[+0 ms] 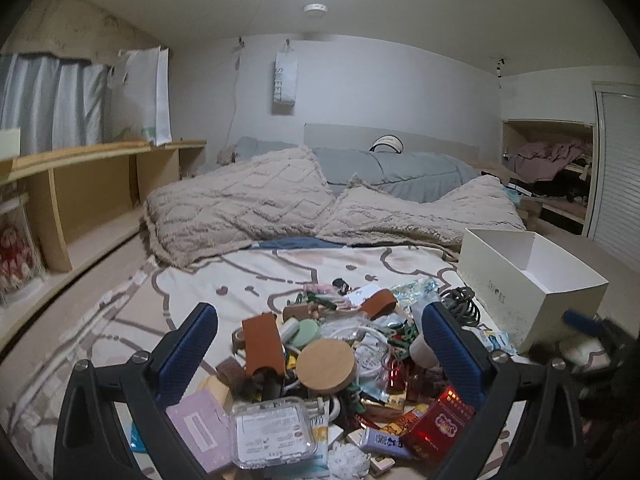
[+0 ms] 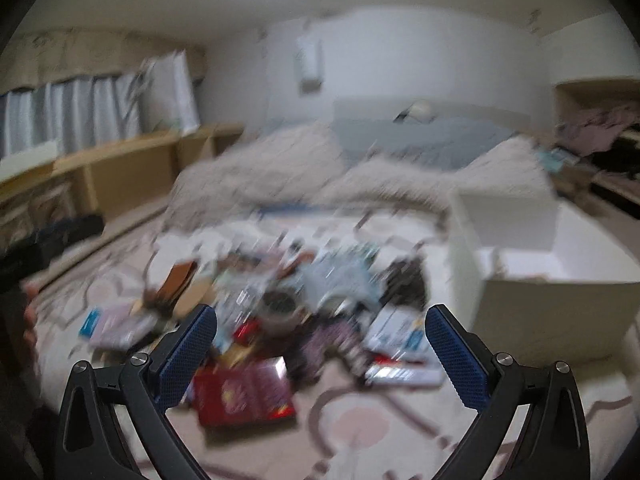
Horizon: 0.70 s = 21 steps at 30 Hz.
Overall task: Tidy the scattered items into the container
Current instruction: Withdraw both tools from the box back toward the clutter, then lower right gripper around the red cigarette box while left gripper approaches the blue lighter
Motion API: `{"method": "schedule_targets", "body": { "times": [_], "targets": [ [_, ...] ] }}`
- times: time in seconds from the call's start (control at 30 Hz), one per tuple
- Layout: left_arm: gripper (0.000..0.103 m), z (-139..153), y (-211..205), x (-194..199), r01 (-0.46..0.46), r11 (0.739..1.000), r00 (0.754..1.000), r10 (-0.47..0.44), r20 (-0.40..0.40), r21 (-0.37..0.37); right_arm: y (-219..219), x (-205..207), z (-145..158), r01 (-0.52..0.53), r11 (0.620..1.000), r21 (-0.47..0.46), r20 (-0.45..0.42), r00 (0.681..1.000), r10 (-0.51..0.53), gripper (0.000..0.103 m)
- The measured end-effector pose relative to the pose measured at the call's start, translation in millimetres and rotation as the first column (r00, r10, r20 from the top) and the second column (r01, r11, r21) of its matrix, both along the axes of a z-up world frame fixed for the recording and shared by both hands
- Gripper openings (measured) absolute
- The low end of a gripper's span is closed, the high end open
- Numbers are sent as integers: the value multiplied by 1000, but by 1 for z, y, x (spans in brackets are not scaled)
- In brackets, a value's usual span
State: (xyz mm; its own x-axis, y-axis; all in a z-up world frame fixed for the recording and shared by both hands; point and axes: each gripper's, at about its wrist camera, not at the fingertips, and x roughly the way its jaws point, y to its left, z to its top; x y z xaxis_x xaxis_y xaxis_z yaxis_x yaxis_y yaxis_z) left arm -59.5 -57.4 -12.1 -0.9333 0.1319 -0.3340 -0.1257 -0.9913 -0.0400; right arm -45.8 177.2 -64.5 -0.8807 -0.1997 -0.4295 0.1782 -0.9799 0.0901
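Note:
A heap of small items [image 1: 340, 356] lies on a patterned bedsheet: a round wooden lid [image 1: 326, 366], a brown leather case [image 1: 262, 346], a clear plastic box [image 1: 274, 434], a red packet [image 1: 440, 426]. My left gripper [image 1: 320, 316] hangs open just above the heap, fingers either side of it, holding nothing. To the right stands an open white box [image 1: 532, 280]. The right wrist view is blurred by motion; my right gripper [image 2: 320, 316] is open over the same heap [image 2: 288, 312], near a red packet [image 2: 244, 394], with the white box [image 2: 540, 272] at right.
Beige tufted blankets [image 1: 256, 200] and a grey duvet [image 1: 400, 172] pile up behind the heap. A wooden shelf unit [image 1: 92, 196] runs along the left wall. The other gripper's blue tip [image 1: 580, 320] shows beside the box at right. A hand [image 2: 30, 320] shows at the left edge.

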Motion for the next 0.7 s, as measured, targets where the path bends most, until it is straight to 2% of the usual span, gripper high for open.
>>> {"method": "schedule_targets", "body": {
  "times": [0.2, 0.37, 0.5, 0.7],
  "targets": [
    [103, -12, -6, -3, 8, 999, 999, -9, 33, 32, -23, -11, -35, -97, 993, 62, 130, 988, 88, 103],
    [103, -20, -4, -5, 34, 999, 997, -37, 65, 38, -36, -28, -53, -199, 980, 16, 254, 949, 188, 103],
    [103, -24, -2, -7, 51, 998, 995, -54, 84, 41, -42, -40, -66, -213, 977, 35, 309, 931, 192, 103],
    [103, -28, -8, -11, 46, 997, 992, -53, 114, 69, -44, -51, -75, -259, 966, -11, 363, 899, 245, 103]
  ]
}}
